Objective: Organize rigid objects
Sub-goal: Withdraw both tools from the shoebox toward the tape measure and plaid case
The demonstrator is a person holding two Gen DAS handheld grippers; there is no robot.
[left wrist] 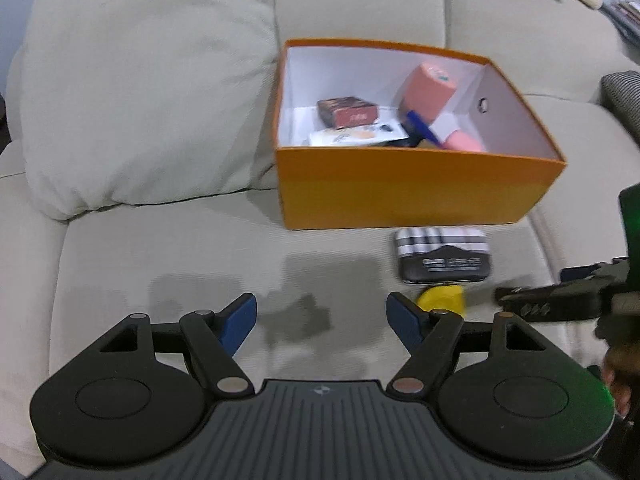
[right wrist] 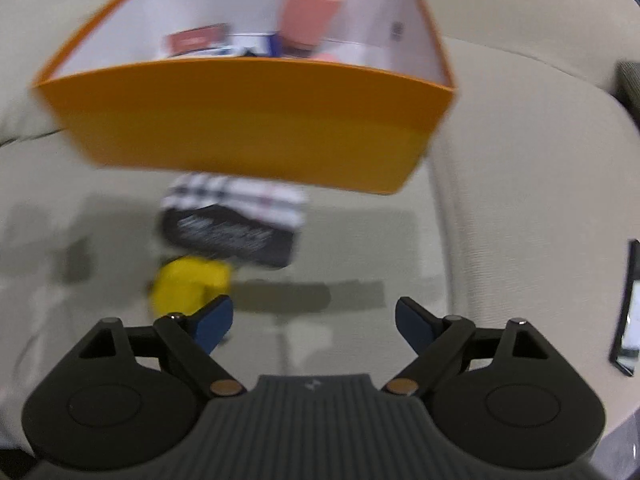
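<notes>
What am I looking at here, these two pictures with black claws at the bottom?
Each picture comes from a camera on a hand-held gripper, looking along its jaws. One is the left gripper, the other the right gripper; a person carries both. Both stand open and hold nothing. They look down on a beige sofa. On it sits an orange box with a pink roll and small packs inside. In front of the box lie a checked tin and a yellow thing, blurred, so I cannot tell what it is.
</notes>
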